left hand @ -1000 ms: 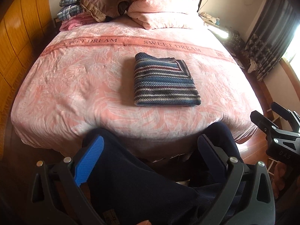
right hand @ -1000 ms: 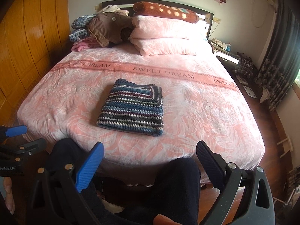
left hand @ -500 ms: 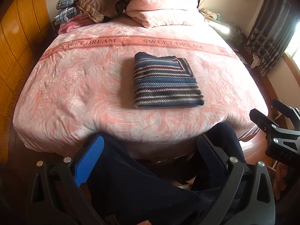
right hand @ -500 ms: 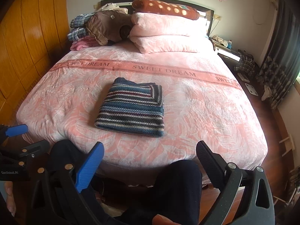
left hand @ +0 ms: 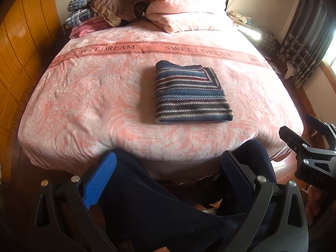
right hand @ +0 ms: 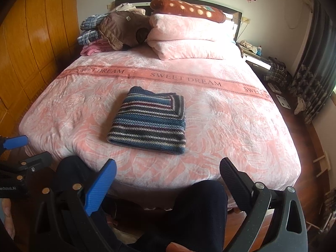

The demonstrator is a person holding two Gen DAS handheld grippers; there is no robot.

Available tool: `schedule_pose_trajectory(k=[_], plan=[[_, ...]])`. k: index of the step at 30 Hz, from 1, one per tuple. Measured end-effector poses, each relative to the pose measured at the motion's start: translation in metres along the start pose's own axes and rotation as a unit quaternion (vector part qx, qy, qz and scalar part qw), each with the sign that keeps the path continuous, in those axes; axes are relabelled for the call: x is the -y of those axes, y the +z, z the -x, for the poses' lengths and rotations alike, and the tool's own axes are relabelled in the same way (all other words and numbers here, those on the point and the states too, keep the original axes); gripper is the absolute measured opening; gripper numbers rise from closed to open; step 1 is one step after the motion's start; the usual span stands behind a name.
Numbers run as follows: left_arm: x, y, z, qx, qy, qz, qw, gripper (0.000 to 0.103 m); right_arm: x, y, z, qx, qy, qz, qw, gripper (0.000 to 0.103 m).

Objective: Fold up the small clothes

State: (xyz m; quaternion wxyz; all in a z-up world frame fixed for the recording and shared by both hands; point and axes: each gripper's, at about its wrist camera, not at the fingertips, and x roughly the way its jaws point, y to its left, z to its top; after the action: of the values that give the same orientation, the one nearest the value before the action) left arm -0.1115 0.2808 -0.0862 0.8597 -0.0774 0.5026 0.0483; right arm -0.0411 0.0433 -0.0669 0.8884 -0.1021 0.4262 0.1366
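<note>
We hold both tools low in front of the bed's near edge, above our knees in dark trousers (left hand: 168, 210), and neither touches any cloth. The left gripper (left hand: 168, 168) has its blue finger and its black finger spread wide apart with nothing between them, and the right gripper (right hand: 168, 170) stands the same way, jaws parted and empty. In the left wrist view the right gripper shows at the right border, beside the bed's near right corner; in the right wrist view the left gripper's blue tip shows at the left border, off the near left corner. The striped sweater (left hand: 189, 96) lies folded into a neat rectangle on the pink bedspread (left hand: 94, 105), about midway between the left and right edges and closer to the near edge than to the headboard, well apart from both tools. Its stripes run blue, grey, white and dark red, and a diagonal seam shows at its far right corner. Behind it a darker pink band reading SWEET DREAM (right hand: 184, 79) crosses the bedspread from side to side. At the head of the bed, two pink pillows (right hand: 189, 37) are stacked with a red dotted cushion (right hand: 189, 10) on top, and at the far left corner sits a pile of clothes (right hand: 105, 33), plaid, pink and brown. A wooden wardrobe (right hand: 31, 52) lines the left side of the room and dark curtains (right hand: 315, 63) hang on the right.
</note>
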Motion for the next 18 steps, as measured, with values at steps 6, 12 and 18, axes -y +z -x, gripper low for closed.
schedule_pose_trajectory(k=[6,12,18], plan=[[-0.0006,0.0011,-0.0004,0.003,0.004,0.000,1.0000,0.100,-0.0020,0.0004,-0.0010,-0.001,0.000,0.001,1.000,0.099],[0.0001,0.0008,-0.0004,0.003,0.005,0.001,1.0000,0.100,-0.0035,0.0003,-0.0024,-0.001,-0.001,0.003,1.000,0.099],[-0.0022,0.0031,-0.0013,0.005,0.006,-0.001,1.0000,0.100,-0.0048,0.0012,-0.0034,0.002,-0.001,0.004,1.000,0.099]])
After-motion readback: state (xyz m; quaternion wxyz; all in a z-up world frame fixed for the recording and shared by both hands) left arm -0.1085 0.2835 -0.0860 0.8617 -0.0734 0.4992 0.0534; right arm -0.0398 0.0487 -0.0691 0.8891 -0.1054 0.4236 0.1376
